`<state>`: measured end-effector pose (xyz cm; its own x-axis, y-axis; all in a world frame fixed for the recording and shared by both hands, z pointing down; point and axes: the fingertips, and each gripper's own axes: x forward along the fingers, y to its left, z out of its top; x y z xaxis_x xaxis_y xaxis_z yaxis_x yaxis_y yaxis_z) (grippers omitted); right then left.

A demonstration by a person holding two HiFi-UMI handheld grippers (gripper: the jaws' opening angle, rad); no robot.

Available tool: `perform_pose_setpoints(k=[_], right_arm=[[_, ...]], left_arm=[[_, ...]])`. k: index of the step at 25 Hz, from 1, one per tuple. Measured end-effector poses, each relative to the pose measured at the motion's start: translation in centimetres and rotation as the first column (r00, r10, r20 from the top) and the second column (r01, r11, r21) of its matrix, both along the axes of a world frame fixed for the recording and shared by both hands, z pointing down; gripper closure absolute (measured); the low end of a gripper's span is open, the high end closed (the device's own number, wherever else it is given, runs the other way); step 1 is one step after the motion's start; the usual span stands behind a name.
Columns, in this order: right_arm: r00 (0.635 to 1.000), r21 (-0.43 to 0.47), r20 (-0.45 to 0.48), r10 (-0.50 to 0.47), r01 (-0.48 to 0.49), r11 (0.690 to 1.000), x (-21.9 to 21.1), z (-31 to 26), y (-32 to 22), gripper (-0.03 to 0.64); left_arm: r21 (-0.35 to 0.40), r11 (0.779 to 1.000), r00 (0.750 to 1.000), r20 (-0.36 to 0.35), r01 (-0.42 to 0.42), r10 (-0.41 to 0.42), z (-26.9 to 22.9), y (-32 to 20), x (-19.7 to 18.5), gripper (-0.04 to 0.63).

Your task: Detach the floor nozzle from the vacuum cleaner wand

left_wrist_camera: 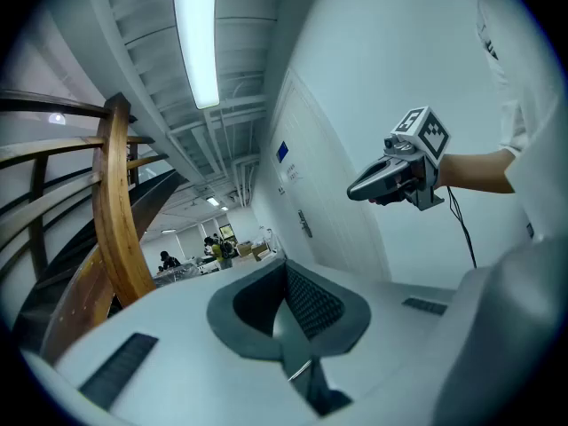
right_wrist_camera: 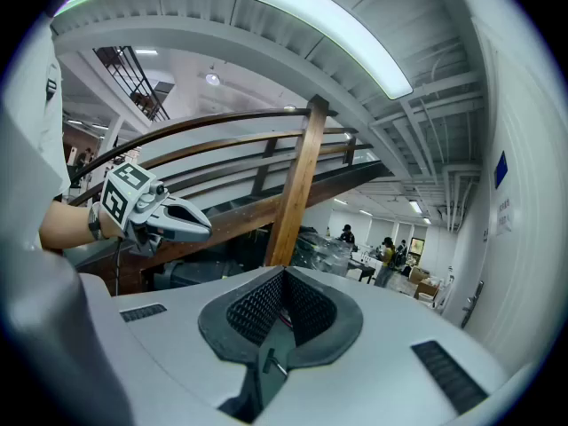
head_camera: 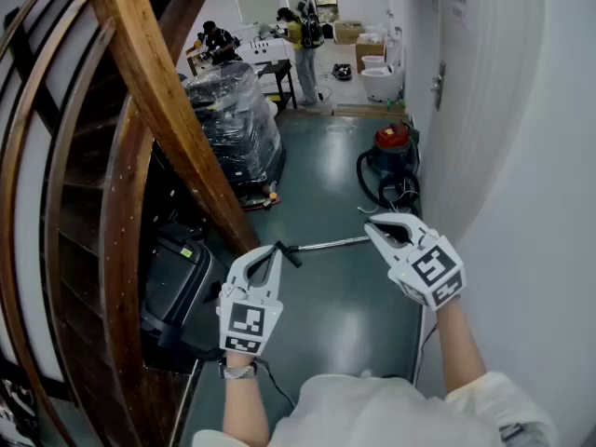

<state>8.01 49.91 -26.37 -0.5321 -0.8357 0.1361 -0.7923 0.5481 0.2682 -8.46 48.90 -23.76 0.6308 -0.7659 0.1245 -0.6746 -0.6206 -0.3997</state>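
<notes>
1. The white left hand-held gripper (head_camera: 268, 252) and the white right hand-held gripper (head_camera: 374, 228) both have their jaws pressed together with nothing between them. They hang roughly level above the grey-green floor (head_camera: 345, 315), touching no part of the vacuum. Going down with the jaws shut would only shove the parts about.
2. The slim chrome vacuum cleaner wand (head_camera: 331, 245) lies on the floor ahead, between the two grippers as the head view shows them. It points toward the red-lidded vacuum canister (head_camera: 392, 140) by the white wall (head_camera: 521, 203). A short black piece (head_camera: 290, 254) sits on the wand's near end, but I cannot tell whether it is the floor nozzle or another fitting. Gripping the wrong joint would probably separate the wrong parts.
3. The wand looks round, smooth and loose, so a light pinch would likely let it roll or slip.
4. Pulling with one gripper alone could drag the wand and the black hose (head_camera: 368, 180), tugging the canister over.
5. The slanted brown wooden stair beam (head_camera: 177, 128) stands close by the left gripper, and a wide reach could knock it.
6. If the joint has a catch, a straight pull without releasing it might strain the fitting.
</notes>
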Motion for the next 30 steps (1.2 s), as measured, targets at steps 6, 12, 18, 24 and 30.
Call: perform_pose_setpoints(k=[6,12,18,24,30], right_arm=[[0.999,0.014,0.034,0.033,-0.033,0.999,0.6,-0.1,-0.7,0.589],[0.999,0.021,0.025,0.028,-0.029,0.999,0.7,0.0,-1.7,0.588],[1.0,0.036,0.028,-0.007,0.006,0.999,0.8,0.4,-2.3,0.588],[0.991,0.035,0.118,-0.062,0.058,0.998,2.0,-0.6,-2.7,0.588],[0.991,-0.005,0.109,-0.078,0.079,0.997,5.1,0.4,-3.3,0.588]], left_arm=[[-0.008,1.0,1.0,-0.013,-0.003,0.003,0.2,-1.1,0.1,0.595],[-0.021,1.0,1.0,-0.015,-0.006,0.006,0.7,-2.0,0.6,0.595],[-0.028,1.0,1.0,-0.008,-0.002,0.002,1.3,-2.6,1.3,0.595],[-0.023,1.0,1.0,-0.008,0.007,-0.007,1.0,-3.3,2.9,0.595],[-0.025,0.999,1.0,-0.007,0.026,-0.026,1.3,-4.0,5.1,0.595]])
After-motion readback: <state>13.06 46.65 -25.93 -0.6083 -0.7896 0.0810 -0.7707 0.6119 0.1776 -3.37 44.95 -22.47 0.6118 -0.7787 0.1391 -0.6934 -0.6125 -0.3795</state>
